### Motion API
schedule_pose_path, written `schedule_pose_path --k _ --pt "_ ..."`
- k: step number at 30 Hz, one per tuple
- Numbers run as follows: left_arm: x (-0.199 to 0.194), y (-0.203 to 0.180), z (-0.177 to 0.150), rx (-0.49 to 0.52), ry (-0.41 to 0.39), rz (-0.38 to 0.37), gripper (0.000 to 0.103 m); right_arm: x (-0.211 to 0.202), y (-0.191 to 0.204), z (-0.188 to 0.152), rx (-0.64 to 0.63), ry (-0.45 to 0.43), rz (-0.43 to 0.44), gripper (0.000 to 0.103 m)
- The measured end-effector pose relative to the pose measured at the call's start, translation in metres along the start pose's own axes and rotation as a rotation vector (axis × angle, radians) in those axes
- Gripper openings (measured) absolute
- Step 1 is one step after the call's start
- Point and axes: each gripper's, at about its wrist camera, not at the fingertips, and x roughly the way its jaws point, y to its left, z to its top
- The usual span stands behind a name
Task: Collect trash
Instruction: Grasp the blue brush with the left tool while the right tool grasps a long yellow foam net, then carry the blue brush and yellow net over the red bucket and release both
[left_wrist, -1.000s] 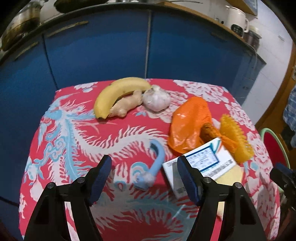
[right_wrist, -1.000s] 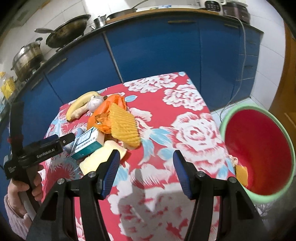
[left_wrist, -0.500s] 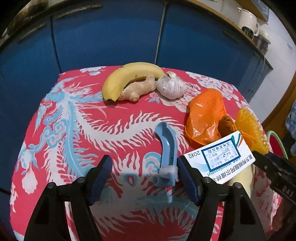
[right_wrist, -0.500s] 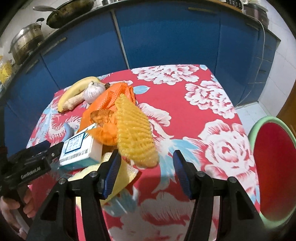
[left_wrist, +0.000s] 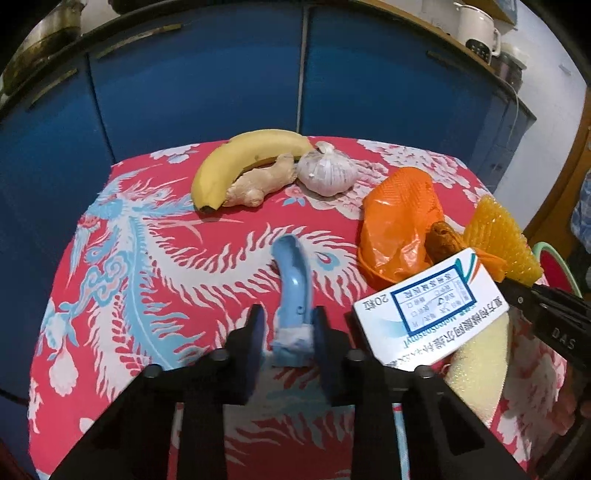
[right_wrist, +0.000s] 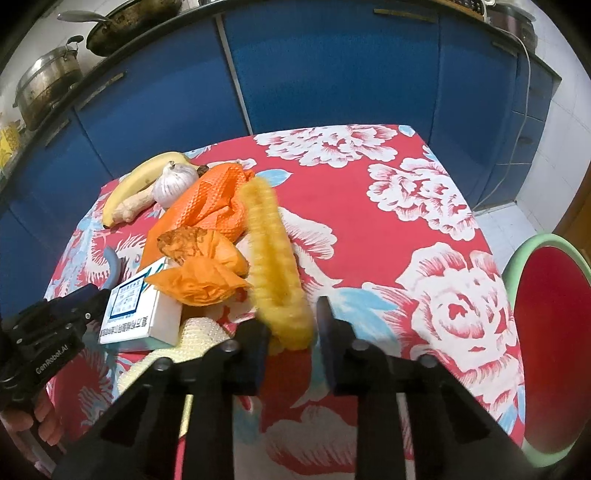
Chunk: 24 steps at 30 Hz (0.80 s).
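Floral tablecloth (right_wrist: 369, 236), L jaws closing on blue handle (left_wrist: 293, 280), R on foam net (right_wrist: 275, 273)

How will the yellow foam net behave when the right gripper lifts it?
The yellow foam net looks like open mesh: probably very light and squashy. The right gripper has just been closing on its near end, so the long far end likely droops or swings.

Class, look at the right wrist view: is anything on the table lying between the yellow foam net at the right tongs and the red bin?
Nothing visible does. The yellow foam net sits between the right tongs, whose jaws have just been closing. From there to the red bin, off the table's right edge, only bare flowered tablecloth shows.
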Motion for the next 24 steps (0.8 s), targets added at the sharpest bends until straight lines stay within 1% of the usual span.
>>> schedule_pose_path --k 2,6,12,24 --pt "0.0 0.001 0.0 -0.006 -0.001 -0.004 0.021 -0.002 -0.002 -0.001 0.006 -0.003 0.006 0.015" --pt "-0.004 0.005 -0.001 -0.034 -0.004 -0.021 0.02 -0.013 -0.005 -0.003 0.01 -0.03 0.017 0.014" --pt "-0.022 0.002 -0.003 -0.032 -0.033 -0.035 0.02 -0.038 -0.014 -0.008 0.031 -0.078 0.028 0.014" --pt "-0.066 -0.032 -0.004 0.005 -0.102 -0.122 0.02 -0.087 -0.035 -0.026 0.08 -0.133 0.019 0.015"
